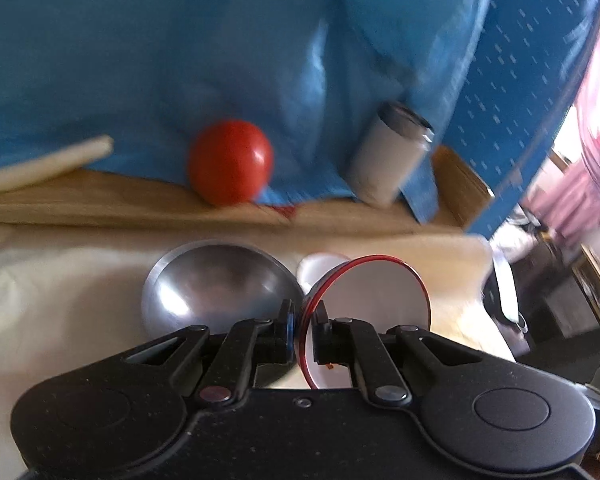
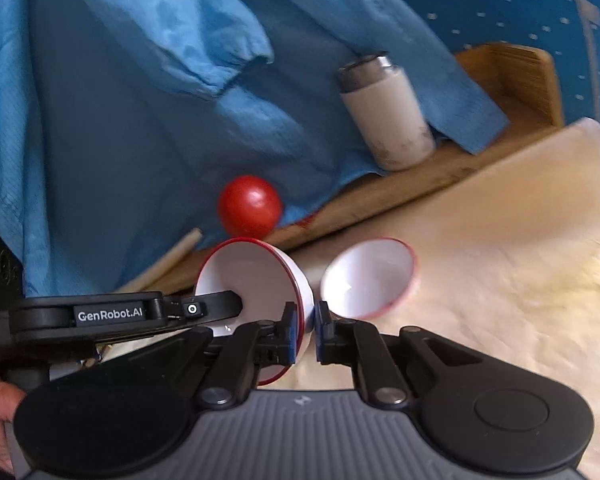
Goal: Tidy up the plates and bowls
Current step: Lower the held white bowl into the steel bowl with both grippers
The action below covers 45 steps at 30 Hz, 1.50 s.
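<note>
A red ball point(image 2: 249, 206) rests on a wooden ledge point(image 2: 380, 196), against a blue cloth point(image 2: 120, 120) hanging behind it. A white flask point(image 2: 388, 116) with a metal top stands further along the ledge, touching the cloth. A pale wooden stick point(image 1: 40, 168) lies on the ledge on the ball's other side. A cream cloth point(image 2: 500, 280) covers the surface in front

Readable in the right wrist view only: "GenRobot.AI", white letters on the black side of the left gripper point(image 2: 236, 300) reaching in from the left edge. Just right of that lettering, a small white square mark with a ring in it, on the same black arm. Nothing legible in the left wrist view.
</note>
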### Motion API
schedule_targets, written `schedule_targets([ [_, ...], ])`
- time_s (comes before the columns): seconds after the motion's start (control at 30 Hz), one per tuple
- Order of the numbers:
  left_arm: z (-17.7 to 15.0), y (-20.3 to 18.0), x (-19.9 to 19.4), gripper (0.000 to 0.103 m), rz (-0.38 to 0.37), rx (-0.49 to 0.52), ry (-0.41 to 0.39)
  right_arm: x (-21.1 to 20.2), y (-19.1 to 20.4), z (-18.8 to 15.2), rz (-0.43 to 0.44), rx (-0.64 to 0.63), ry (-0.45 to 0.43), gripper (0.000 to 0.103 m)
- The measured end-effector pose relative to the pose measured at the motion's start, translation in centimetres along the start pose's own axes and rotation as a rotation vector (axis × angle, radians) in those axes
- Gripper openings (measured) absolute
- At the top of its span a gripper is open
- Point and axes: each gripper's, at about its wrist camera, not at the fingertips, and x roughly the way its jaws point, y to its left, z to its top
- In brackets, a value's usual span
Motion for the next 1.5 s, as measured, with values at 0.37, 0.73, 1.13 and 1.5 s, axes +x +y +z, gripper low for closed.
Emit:
schedule_targets([
  [0.37, 1.1, 4.3, 1.5, 0.008, 0.11, -0.065, 0.001, 6.0, 1.5, 0.6, 0.029, -0.027, 0.071, 0.01],
  [0.73, 0.7, 5.6, 3.6, 0.008, 0.154, -0.055, 0.065, 8.6, 1.7, 0.1, 0.008, -0.055, 0.145, 0.012],
  [1.13, 0.2, 6.0, 4.3, 0.011, 0.163, -0.064, 0.088, 9.1, 2.3, 0.2, 0.009, -0.084, 0.156, 0.02],
  [1.5, 0.2, 5.9, 4.3, 0.012, 0.168, -0.063, 0.089, 8.6, 2.9, -0.3, 0.001, -0.119, 0.15, 0.024],
])
